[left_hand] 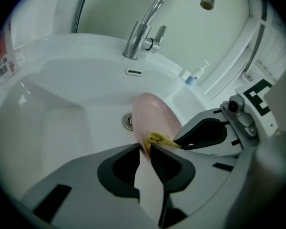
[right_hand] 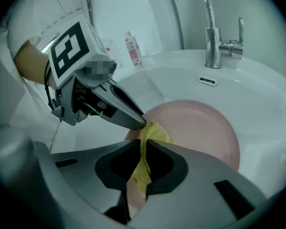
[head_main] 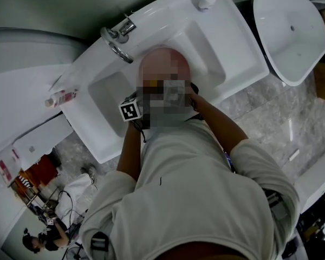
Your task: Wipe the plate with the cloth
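A pink plate [right_hand: 200, 132] stands tilted on edge in the white sink basin [left_hand: 52, 104]. My left gripper [left_hand: 145, 149] is shut on the plate's near rim, and the plate [left_hand: 155, 118] rises edge-on from its jaws. My right gripper [right_hand: 144, 144] is shut on a yellow cloth [right_hand: 145, 156], which presses against the plate's face right beside the left gripper's fingertips [right_hand: 136, 122]. In the left gripper view the cloth [left_hand: 159, 139] shows as a small yellow bunch at the plate's rim. In the head view only the left gripper's marker cube [head_main: 130, 111] shows; the person's head and body hide the plate and the jaws.
A chrome faucet [left_hand: 148, 32] stands at the basin's back, with an overflow slot [left_hand: 133, 72] and the drain [left_hand: 128, 121] below it. A small pump bottle [left_hand: 193, 76] and a pink-labelled bottle [right_hand: 132, 49] sit on the rim. A second white basin [head_main: 292, 34] lies at the far right.
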A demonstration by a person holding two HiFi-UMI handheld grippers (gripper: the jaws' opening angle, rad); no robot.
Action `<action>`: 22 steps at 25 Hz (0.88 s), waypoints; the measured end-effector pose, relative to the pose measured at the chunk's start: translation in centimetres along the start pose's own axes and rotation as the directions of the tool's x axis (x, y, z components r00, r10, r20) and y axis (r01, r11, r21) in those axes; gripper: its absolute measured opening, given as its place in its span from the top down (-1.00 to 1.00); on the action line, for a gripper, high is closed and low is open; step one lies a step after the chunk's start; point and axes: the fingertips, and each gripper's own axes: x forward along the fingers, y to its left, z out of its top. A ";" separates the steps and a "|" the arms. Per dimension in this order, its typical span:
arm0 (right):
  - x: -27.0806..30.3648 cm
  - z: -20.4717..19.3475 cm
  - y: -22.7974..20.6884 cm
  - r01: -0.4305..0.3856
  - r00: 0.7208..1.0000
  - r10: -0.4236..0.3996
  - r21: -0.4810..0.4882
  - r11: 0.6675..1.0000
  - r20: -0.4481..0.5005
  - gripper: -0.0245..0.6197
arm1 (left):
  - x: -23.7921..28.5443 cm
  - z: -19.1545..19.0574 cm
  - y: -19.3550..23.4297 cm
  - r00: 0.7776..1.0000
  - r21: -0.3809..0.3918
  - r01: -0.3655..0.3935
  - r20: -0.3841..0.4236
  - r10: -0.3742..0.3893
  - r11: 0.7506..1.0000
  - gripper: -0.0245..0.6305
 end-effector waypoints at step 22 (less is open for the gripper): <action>-11.0 -5.2 -6.4 0.307 0.940 -0.339 0.319 0.896 0.046 0.80 | 6.5 -0.9 1.1 0.995 0.059 0.002 -0.105 0.004 0.998 0.63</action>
